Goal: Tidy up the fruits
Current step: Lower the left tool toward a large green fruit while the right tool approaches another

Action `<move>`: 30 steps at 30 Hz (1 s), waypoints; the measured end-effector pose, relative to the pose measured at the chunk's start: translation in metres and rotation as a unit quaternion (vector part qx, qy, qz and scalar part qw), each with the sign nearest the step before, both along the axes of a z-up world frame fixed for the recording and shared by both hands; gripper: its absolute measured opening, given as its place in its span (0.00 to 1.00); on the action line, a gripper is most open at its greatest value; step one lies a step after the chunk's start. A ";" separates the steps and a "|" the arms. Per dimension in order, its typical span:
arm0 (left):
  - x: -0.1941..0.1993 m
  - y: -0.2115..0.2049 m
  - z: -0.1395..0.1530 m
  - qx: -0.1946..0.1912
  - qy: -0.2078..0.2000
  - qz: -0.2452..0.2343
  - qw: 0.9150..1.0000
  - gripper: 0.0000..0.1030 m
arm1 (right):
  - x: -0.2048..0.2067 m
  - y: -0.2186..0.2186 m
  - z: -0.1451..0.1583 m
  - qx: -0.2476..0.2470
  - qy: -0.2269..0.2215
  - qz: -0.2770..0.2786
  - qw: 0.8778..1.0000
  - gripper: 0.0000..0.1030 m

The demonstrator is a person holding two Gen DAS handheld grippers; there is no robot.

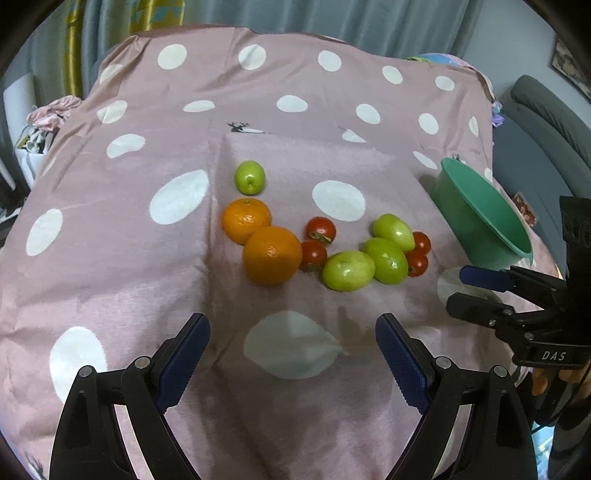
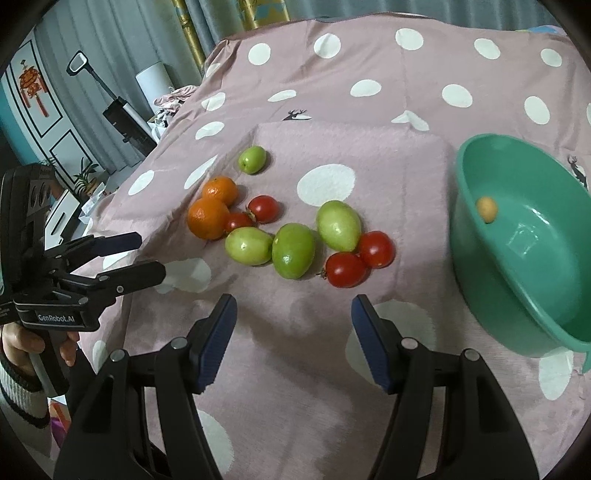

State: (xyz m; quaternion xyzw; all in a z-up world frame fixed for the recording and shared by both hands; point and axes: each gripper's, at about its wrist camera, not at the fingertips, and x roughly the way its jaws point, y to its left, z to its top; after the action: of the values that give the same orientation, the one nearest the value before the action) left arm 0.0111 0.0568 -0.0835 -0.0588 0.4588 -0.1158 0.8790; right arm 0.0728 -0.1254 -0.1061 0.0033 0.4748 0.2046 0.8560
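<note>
Fruit lies on a pink polka-dot cloth (image 1: 122, 258). Two oranges (image 1: 272, 254) (image 2: 208, 218) touch each other. Several green fruits (image 1: 347, 270) (image 2: 293, 250) and several red tomatoes (image 1: 320, 229) (image 2: 345, 268) lie beside them. One small green fruit (image 1: 250, 177) (image 2: 252, 159) sits apart at the back. A green bowl (image 1: 484, 214) (image 2: 480, 236) at the right holds one small yellow fruit (image 2: 486, 209). My left gripper (image 1: 293, 334) (image 2: 151, 254) is open and empty, in front of the fruit. My right gripper (image 2: 293, 314) (image 1: 456, 290) is open and empty, near the tomatoes.
The cloth covers a raised flat block (image 1: 314, 155) under the fruit. Curtains (image 1: 295, 14) hang behind the table. A grey chair (image 1: 546, 110) stands at the right. A door and clutter (image 2: 55, 110) stand at the left.
</note>
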 end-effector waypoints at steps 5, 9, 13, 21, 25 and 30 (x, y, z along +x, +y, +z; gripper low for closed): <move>0.006 -0.007 -0.003 -0.009 0.004 -0.014 1.000 0.88 | 0.005 0.002 -0.008 0.018 0.014 0.007 1.000 0.62; 0.012 -0.014 -0.006 -0.021 0.010 -0.020 1.000 0.88 | 0.009 0.005 -0.014 0.029 0.026 0.014 0.999 0.62; 0.016 -0.020 -0.009 -0.041 0.015 -0.034 0.998 0.88 | 0.013 0.008 -0.020 0.044 0.038 0.027 0.998 0.58; 0.022 -0.023 -0.018 -0.068 0.030 -0.044 0.996 0.88 | 0.023 0.015 -0.031 0.044 0.049 0.038 0.997 0.50; 0.025 -0.024 -0.020 -0.073 0.032 -0.046 0.996 0.88 | 0.028 0.015 -0.032 0.041 0.046 0.036 0.997 0.50; 0.030 -0.027 -0.021 -0.076 0.033 -0.052 0.995 0.83 | 0.034 0.013 -0.032 0.041 0.045 0.034 0.998 0.49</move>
State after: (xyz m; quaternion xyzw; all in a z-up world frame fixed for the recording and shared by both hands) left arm 0.0407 0.0301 -0.1043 -0.1051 0.4801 -0.1937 0.8491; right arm 0.1066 -0.1124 -0.1386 0.0317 0.5040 0.2530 0.8252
